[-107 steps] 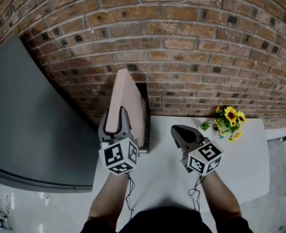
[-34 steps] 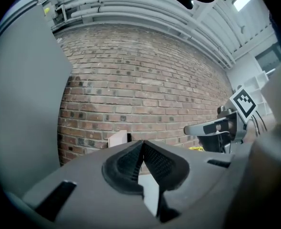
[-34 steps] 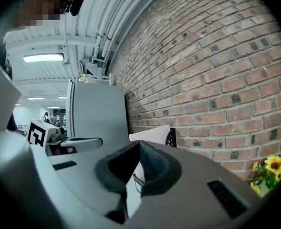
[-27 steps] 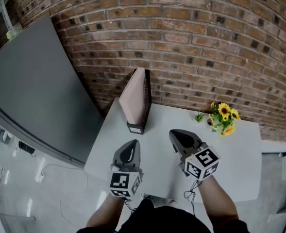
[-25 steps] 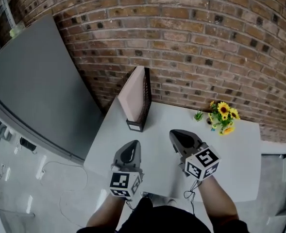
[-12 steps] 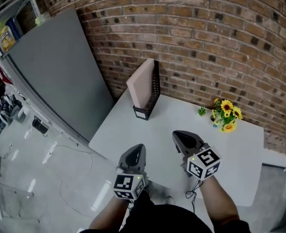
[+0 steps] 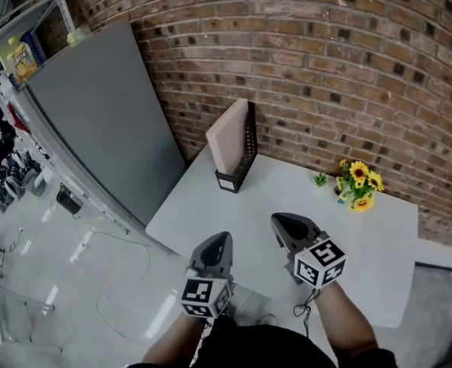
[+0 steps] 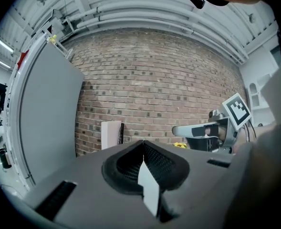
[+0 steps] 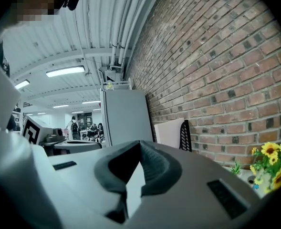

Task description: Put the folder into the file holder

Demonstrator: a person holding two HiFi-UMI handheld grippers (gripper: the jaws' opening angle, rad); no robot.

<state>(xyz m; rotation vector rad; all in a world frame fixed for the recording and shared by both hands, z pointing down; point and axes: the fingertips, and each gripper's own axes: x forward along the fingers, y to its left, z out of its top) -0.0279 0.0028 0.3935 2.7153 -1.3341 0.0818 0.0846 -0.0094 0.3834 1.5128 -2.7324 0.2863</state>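
Observation:
The pink folder (image 7: 229, 138) stands upright inside the black mesh file holder (image 7: 248, 149), at the far left corner of the white table (image 7: 364, 244) against the brick wall. Both grippers are well back from it and hold nothing. My left gripper (image 7: 222, 238) is shut and hovers at the table's near left edge. My right gripper (image 7: 279, 220) is shut above the near middle of the table. In the left gripper view the folder (image 8: 110, 134) and holder (image 8: 121, 133) are small beyond the left gripper (image 8: 143, 142). The right gripper view shows the folder (image 9: 170, 132) past the right gripper (image 9: 140, 143).
A small pot of sunflowers (image 7: 357, 184) and a tiny green plant (image 7: 320, 179) sit at the back right by the brick wall (image 7: 325, 67). A tall grey panel (image 7: 103, 121) stands left of the table. Cables lie on the floor (image 7: 95, 282) to the left.
Earlier my left gripper held the folder at the holder; now the folder stands there alone. Both grippers have drawn back toward the table's near edge, and the view has pulled away.

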